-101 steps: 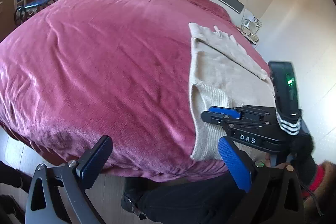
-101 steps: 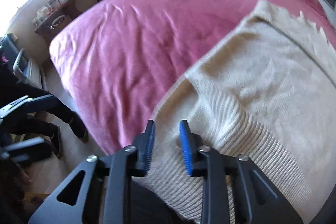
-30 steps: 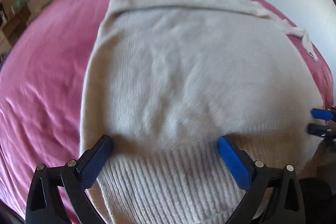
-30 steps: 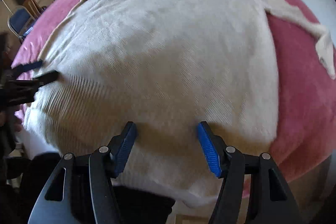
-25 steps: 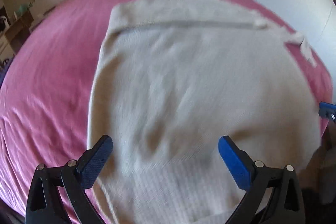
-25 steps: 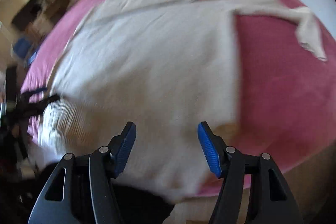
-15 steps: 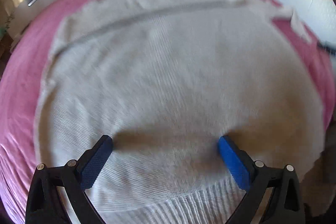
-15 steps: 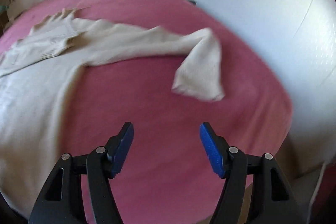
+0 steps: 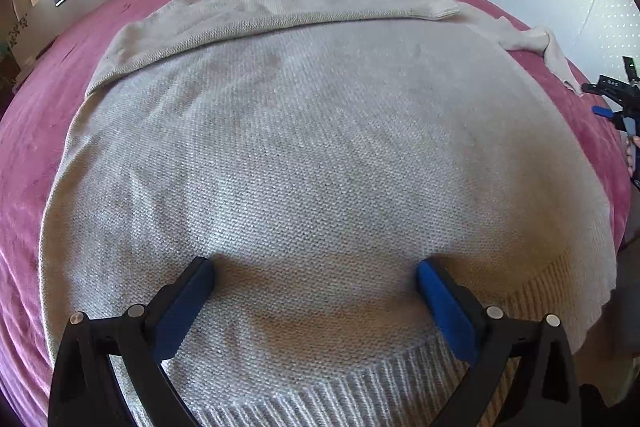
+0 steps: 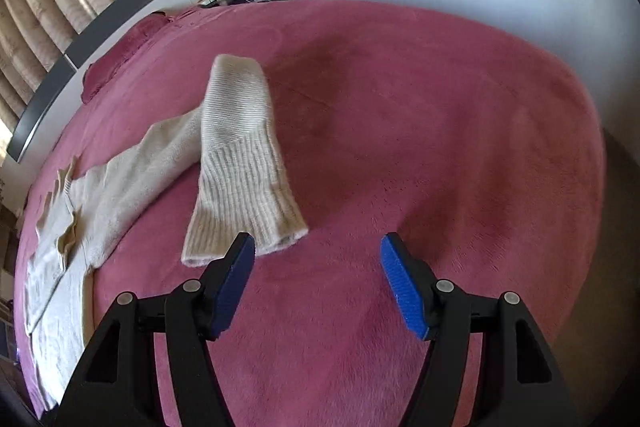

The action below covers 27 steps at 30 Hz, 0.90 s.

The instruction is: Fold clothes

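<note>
Sweater [image 9: 320, 147] — no legible writing.

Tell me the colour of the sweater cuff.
Cream, ribbed cuff; clearest in the right wrist view.

Both the left gripper [image 9: 312, 291] and right gripper [image 10: 316, 267] show black frames, silver screw heads and ridged blue pads [image 10: 402, 291] on their fingers.

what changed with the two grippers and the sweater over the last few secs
The right gripper, nearly shut over the sweater hem 3.4 s ago, opened and swung right to the sleeve cuff, not yet gripping it. The left gripper moved from beside the sweater to above its body. Unchanged: left jaws open, sweater flat on the pink bedspread.
</note>
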Tool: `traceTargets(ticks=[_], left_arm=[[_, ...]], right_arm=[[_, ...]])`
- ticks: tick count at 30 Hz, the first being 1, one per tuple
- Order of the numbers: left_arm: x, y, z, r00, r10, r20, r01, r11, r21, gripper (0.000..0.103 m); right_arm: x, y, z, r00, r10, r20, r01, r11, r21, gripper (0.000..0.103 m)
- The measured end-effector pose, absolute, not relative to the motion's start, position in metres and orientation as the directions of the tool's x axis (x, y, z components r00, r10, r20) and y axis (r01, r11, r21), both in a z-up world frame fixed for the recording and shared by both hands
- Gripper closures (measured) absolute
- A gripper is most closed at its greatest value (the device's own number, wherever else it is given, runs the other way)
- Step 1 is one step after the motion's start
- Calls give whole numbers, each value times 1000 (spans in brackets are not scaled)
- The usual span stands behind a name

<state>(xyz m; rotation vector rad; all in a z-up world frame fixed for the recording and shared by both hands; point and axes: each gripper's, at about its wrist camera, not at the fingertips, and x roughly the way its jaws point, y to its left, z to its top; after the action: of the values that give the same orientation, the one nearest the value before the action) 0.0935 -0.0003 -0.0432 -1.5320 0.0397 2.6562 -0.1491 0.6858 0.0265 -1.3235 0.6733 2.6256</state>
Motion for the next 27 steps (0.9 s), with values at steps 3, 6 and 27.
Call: traceTargets(ticks=[3, 6, 27], left_arm=[[103, 0, -45, -520, 56, -853, -78, -997, -18, 0], [114, 2, -46, -528, 55, -848, -77, -997, -17, 0], [128, -6, -42, -542, 58, -838, -79, -997, -18, 0]], right_arm=[[-165, 683, 20, -623, -138, -770, -261, -891, 371, 34], [-180, 673, 16, -609, -152, -779, -223, -909, 352, 48], [-223, 782, 194, -775, -13, -631, -250, -912, 325, 97]])
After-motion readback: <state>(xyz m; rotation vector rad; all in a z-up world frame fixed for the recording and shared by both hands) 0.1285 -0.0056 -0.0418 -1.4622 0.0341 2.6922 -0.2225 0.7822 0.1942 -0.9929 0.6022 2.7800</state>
